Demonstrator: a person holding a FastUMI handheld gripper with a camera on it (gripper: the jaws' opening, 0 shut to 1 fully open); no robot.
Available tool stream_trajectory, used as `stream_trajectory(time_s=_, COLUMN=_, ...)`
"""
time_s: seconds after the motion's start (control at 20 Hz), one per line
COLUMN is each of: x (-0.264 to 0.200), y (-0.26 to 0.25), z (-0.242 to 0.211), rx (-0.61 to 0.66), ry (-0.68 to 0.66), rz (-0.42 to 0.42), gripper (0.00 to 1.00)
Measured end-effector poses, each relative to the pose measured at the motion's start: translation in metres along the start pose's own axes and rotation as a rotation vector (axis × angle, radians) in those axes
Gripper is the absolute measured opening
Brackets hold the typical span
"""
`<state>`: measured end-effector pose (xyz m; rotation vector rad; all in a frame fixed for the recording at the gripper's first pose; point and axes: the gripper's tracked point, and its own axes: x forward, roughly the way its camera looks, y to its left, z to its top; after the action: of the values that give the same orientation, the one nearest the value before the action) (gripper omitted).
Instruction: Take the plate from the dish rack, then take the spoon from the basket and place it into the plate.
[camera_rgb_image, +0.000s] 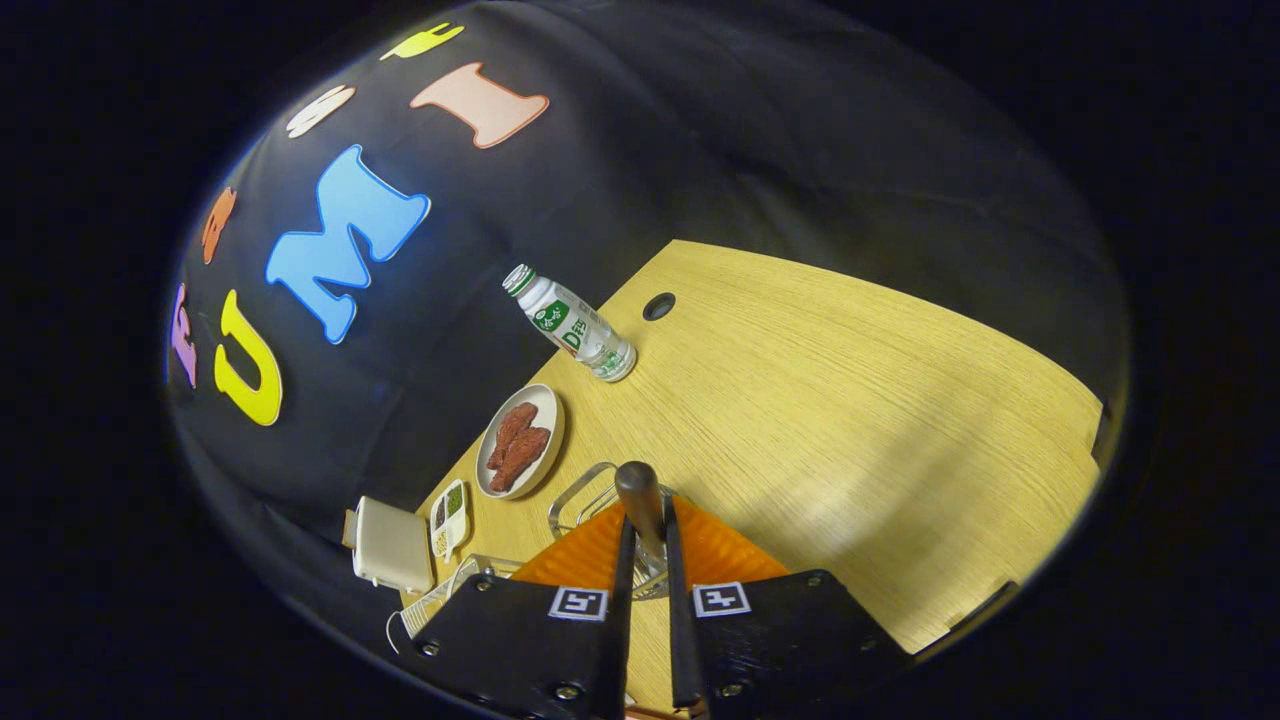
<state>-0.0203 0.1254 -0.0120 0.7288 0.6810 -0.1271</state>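
**Spoon handle pinched between my fingers, pointing straight ahead**

My gripper (645, 560) has its two fingers drawn close together on the spoon (640, 505), one pressing each side of the dark handle. The spoon's long axis runs along my fingers, toward 12 o'clock, with the rounded handle end sticking out just past my fingertips. Its bowl end is hidden down between my fingers, so I cannot tell which way the bowl faces.

Right behind the handle, spreading to both sides of my fingers, is an orange ridged surface (590, 555); most of it is covered by my gripper body, and I cannot tell whether it is the plate. A wire basket (580, 495) shows at about 11 o'clock from my fingertips, only its curved rim clear; more wire work sits at about 9 o'clock, cut off by my gripper.

Beyond, on the wooden table (850, 400), a small oval dish (521, 441) with reddish-brown pieces of food lies at 11 o'clock. Farther along the same line stands a white bottle (570, 325) with a green label. A cable hole (658, 306) in the table is just beside the bottle, at about 12 o'clock. At 9 to 10 o'clock, a small compartment tray (450, 517) lies beside a cream box (392, 545) at the table's edge; the tray's contents are too small to make out.
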Motion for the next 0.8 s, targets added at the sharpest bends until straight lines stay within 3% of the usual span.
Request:
stream_trajectory(time_s=0.25, x=-0.016, y=-0.001, z=0.021, rx=-0.030, ry=-0.021, rz=-0.023, gripper=0.17)
stream_trajectory(time_s=0.3, x=-0.014, y=0.003, z=0.026, rx=-0.032, ry=-0.031, rz=-0.013, gripper=0.02)
stream_trajectory(time_s=0.55, x=-0.026, y=0.023, z=0.043, rx=-0.068, ry=-0.046, rz=0.042, gripper=0.02)
stream_trajectory(time_s=0.8, x=-0.073, y=0.051, z=0.055, rx=-0.160, ry=-0.067, rz=0.125, gripper=0.02)
